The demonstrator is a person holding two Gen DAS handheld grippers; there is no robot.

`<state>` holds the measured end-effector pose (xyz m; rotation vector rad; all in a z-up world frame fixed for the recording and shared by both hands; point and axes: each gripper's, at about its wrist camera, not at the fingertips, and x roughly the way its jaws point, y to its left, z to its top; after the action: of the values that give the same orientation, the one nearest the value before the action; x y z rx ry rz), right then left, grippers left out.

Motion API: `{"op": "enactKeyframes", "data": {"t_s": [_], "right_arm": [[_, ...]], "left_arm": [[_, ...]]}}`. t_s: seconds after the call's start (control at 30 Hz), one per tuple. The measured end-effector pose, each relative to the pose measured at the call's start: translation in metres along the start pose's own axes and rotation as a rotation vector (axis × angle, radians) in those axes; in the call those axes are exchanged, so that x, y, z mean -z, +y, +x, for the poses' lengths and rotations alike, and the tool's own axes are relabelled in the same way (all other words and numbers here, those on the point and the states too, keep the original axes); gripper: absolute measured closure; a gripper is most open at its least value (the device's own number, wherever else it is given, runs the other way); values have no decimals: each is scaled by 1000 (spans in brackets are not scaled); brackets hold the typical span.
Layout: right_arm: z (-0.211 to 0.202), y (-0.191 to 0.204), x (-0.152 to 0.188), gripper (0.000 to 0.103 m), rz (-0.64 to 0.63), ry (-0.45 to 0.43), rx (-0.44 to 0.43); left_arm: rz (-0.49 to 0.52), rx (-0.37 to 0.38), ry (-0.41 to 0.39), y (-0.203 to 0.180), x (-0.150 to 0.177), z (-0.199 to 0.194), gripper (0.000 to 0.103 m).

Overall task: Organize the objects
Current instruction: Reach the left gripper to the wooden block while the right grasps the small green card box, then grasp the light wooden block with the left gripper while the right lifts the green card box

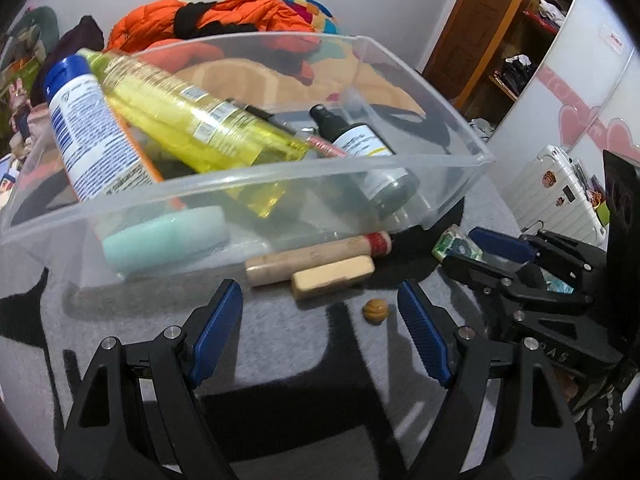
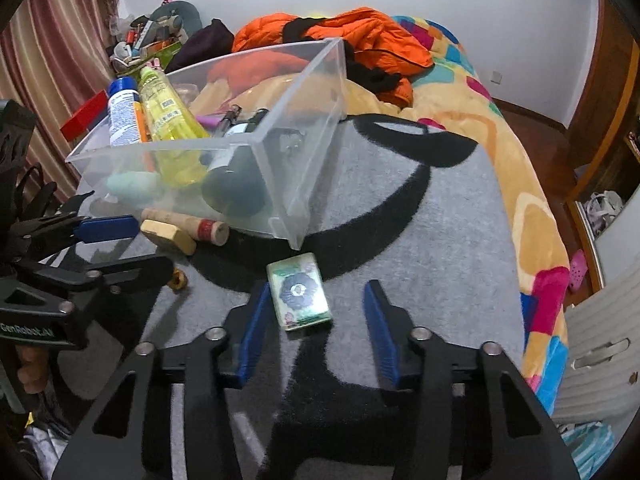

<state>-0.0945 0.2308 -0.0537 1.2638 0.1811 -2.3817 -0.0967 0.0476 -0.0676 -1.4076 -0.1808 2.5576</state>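
Beside the half-filled bin on the bed, your roller, block, nut and green box wait; both hand-held grippers, left and right, gape unclosed.

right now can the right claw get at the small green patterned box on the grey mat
Probably yes: the small green patterned box lies flat between the open right claw fingers, nothing covering it; the clear plastic bin sits beyond.

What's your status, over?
Both grippers open: left over the walnut, right straddling the green packet, pads not pressing. Bin part-filled. Nothing in the way.
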Motion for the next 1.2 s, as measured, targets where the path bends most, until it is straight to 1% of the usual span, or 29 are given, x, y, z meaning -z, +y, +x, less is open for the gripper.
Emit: {"op": "enactKeyframes", "data": {"t_s": [0.03,0.1,0.17,0.3,0.33,0.37,0.43,0.47,0.57,0.83,0.97,1.2], "right_arm": [[0,1,1,67,-1,-5,2],[0,3,2,79,-8,-10,8],[0,6,3,80,-10,-17,17],[-3,10,7,81,-15,-31,17],[-3,11,8,81,-19,-32,16],[-4,13,9,81,-22,-32,16],[-5,15,11,81,-28,-33,15],[-5,16,11,81,-28,-34,12],[-10,18,13,81,-25,-36,-2],[-25,23,13,81,-14,-57,-38],[-33,30,6,81,-35,-82,-36],[-52,39,-10,81,-72,-149,-32]], "left_arm": [[1,-2,-2,0,-1,1,23],[-12,-12,-1,0,-1,3,24],[-30,-25,-6,0,0,5,28],[-65,-47,-34,1,1,4,42],[-71,-46,-38,2,2,4,47],[-76,-33,-42,3,3,2,49],[-78,-7,-39,4,4,1,62],[-71,4,-37,3,6,0,62],[-48,-9,-39,0,8,-4,62],[-47,3,-51,7,14,-18,62],[-59,13,-79,13,11,-32,62],[-75,27,-150,22,3,-60,62]]}}
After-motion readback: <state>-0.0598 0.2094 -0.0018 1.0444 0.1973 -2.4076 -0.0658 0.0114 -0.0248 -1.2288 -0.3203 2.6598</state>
